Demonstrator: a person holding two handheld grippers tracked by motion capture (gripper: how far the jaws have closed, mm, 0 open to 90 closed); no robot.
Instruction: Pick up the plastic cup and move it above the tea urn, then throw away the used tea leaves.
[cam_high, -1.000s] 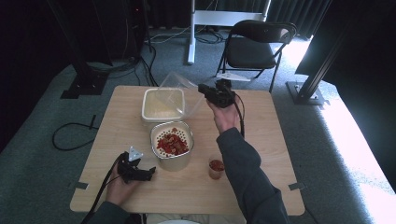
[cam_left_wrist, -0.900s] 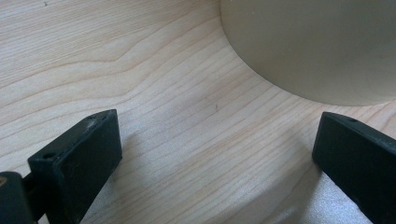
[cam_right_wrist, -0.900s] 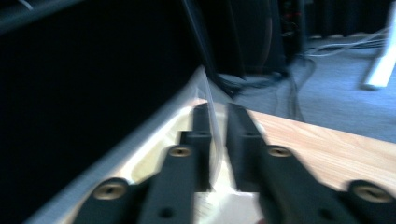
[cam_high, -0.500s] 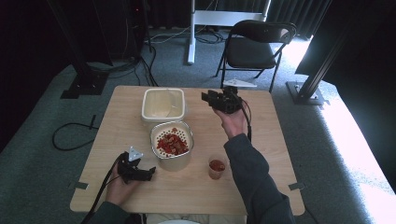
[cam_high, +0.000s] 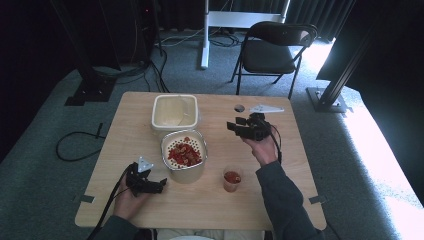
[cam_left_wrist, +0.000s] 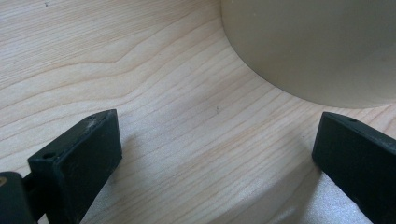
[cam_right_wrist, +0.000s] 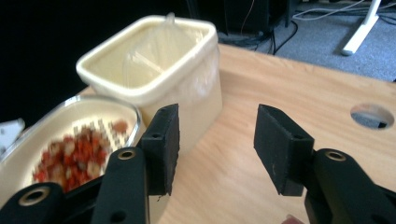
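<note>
The right tool (cam_high: 235, 125) is held above the desk (cam_high: 300, 165) to the right of the cream tub (cam_high: 174, 111), in which a clear plastic bag (cam_right_wrist: 154, 51) is seen; its jaws have just been opening and nothing is gripped between them. The left tool (cam_high: 159, 184) is rested on the desk with jaws spread wide and empty, just beside the strainer bowl (cam_high: 184, 152) of red pieces. A small cup (cam_high: 232, 178) is placed near that bowl.

A light wooden table (cam_high: 210, 210) stands on grey carpet (cam_high: 40, 200). Beyond the table's far edge sits a black folding chair (cam_high: 272, 52), with a white desk frame (cam_high: 225, 20) left of it. Black cables (cam_high: 75, 145) trail left of the table. Bright daylight (cam_high: 395, 150) falls across the carpet to the table's right.
</note>
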